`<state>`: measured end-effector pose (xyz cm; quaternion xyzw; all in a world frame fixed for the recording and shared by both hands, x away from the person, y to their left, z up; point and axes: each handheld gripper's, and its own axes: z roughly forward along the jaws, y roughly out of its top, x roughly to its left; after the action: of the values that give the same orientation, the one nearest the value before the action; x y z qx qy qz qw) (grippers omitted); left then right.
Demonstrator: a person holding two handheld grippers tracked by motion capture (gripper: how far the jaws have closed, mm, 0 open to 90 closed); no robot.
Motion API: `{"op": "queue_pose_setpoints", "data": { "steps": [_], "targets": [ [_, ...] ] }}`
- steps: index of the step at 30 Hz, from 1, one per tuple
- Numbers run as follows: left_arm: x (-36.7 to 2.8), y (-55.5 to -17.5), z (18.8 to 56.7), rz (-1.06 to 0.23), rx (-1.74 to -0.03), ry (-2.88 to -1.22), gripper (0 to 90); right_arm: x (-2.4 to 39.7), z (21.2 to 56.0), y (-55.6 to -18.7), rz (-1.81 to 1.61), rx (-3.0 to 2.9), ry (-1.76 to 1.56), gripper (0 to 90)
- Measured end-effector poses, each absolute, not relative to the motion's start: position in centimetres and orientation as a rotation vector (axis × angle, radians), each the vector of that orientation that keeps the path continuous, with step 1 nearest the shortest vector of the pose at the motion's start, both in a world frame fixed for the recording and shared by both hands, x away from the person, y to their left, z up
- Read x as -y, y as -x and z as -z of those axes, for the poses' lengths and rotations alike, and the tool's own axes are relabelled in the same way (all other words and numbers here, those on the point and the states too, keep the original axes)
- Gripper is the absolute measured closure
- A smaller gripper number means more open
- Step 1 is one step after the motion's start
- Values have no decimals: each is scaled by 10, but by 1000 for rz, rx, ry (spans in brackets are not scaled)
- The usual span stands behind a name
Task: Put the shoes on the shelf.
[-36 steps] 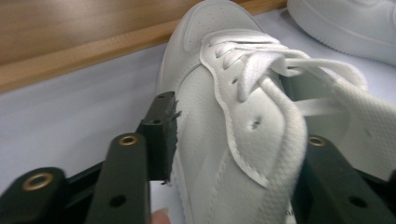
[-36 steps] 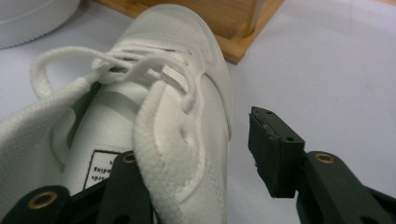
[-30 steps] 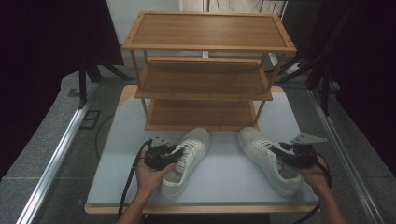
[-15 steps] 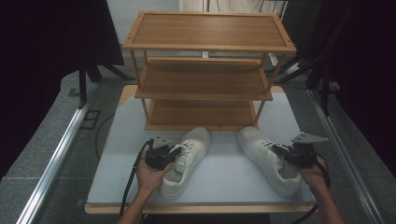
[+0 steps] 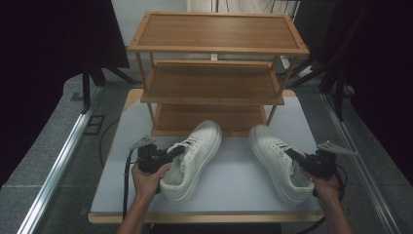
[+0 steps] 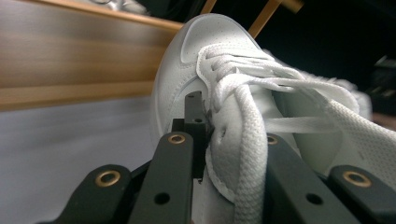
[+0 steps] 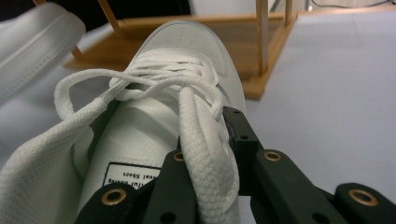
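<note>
Two white sneakers sit on a smooth pale grey table (image 5: pixel 234 180), toes pointing toward a wooden rack. The left shoe (image 5: pixel 192 161) is smooth leather-like material with tiny perforations on its rounded toe and thick woven laces; the right shoe (image 5: pixel 280 161) has a mesh-textured tongue and a printed label inside, its lettering too blurred to read. The left gripper (image 5: pixel 168 155) has just been closing and now pinches the left shoe's side wall near the laces; one jaw is mostly hidden behind the shoe's collar. The right gripper (image 5: pixel 298 158) has likewise just closed, its black jaws clamping the right shoe's outer edge. Beyond stands the bamboo-coloured rack (image 5: pixel 214 73), three flat slatted shelves on thin posts, its lowest shelf partly hidden by the toes.
</note>
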<state>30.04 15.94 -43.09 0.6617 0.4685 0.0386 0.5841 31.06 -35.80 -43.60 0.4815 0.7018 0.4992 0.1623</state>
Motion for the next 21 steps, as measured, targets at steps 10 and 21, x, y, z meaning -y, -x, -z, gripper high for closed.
{"op": "queue_pose_setpoints", "data": {
  "steps": [10, 21],
  "targets": [
    [-167, -300, 418, -22, -1068, -1408, 828, 363, 425, -299, -1657, -1829, -1449, 832],
    [-164, -300, 400, 5, -1024, -1338, 829, 354, 411, -293, -1727, -1780, -1433, 831]
  ]
}}
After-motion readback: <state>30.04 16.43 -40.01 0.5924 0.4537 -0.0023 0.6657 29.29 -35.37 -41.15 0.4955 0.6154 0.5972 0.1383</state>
